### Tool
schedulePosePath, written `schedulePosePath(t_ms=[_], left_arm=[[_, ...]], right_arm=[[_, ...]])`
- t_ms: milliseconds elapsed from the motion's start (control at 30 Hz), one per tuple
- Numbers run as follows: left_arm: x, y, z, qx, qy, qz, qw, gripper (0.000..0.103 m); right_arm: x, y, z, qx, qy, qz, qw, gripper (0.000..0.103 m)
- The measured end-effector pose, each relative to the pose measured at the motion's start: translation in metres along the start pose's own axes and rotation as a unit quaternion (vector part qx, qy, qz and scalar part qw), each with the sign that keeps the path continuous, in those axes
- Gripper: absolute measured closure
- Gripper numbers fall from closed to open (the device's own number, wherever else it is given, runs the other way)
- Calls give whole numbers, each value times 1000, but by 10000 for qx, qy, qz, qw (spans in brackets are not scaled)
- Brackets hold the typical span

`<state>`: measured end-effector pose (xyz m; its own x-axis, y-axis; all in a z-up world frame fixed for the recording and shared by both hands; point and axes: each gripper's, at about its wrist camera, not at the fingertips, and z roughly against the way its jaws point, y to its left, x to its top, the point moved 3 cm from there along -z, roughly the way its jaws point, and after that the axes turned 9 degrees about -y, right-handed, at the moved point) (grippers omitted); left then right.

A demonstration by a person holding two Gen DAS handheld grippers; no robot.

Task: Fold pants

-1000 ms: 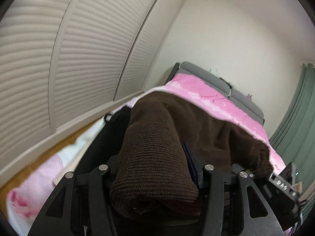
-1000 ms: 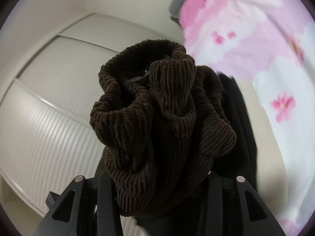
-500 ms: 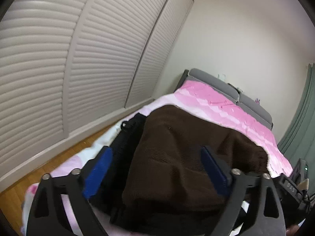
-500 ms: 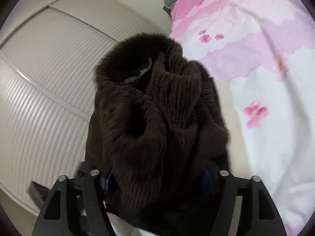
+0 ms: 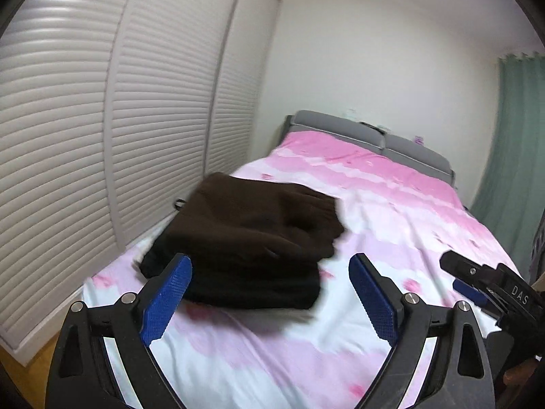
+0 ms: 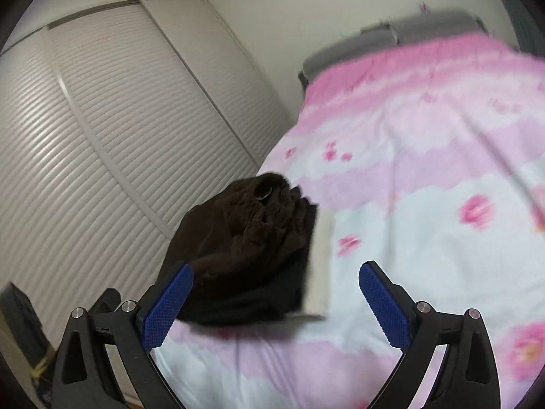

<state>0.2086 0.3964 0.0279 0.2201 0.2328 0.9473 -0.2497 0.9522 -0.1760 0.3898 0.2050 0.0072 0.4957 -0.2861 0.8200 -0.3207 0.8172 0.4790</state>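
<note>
The brown corduroy pants [image 5: 252, 225] lie folded on a black garment [image 5: 252, 289] at the left side of the bed. They also show in the right wrist view [image 6: 245, 235], waistband end up. My left gripper [image 5: 269, 272] is open and empty, pulled back just short of the pile. My right gripper [image 6: 276, 283] is open and empty, also back from the pile. The right gripper's body shows in the left wrist view [image 5: 490, 289] at the right.
The pink and white flowered duvet [image 5: 391, 204] covers the bed. A grey headboard [image 5: 374, 133] stands at the far end. White louvred closet doors [image 5: 102, 136] run along the left. A green curtain [image 5: 511, 136] hangs at the right.
Both grippers opened and let go of the brown pants, then drew back. The pants now lie on the black garment on the bed.
</note>
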Motion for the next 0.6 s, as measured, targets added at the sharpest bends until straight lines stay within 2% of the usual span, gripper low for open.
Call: schedulePosePath(t_ms=[233, 400, 600], left_arm=[[-26, -96, 102, -552, 85, -276, 9981, 6], [-50, -166, 171, -1072, 155, -535, 9927, 6], [-80, -224, 238, -1476, 172, -679, 9866, 2]], right_arm=[[9, -26, 158, -630, -558, 685, 9941, 4], [0, -65, 270, -1264, -805, 1048, 9831, 2], [-10, -102, 390, -1984, -956, 1267, 9672, 2]])
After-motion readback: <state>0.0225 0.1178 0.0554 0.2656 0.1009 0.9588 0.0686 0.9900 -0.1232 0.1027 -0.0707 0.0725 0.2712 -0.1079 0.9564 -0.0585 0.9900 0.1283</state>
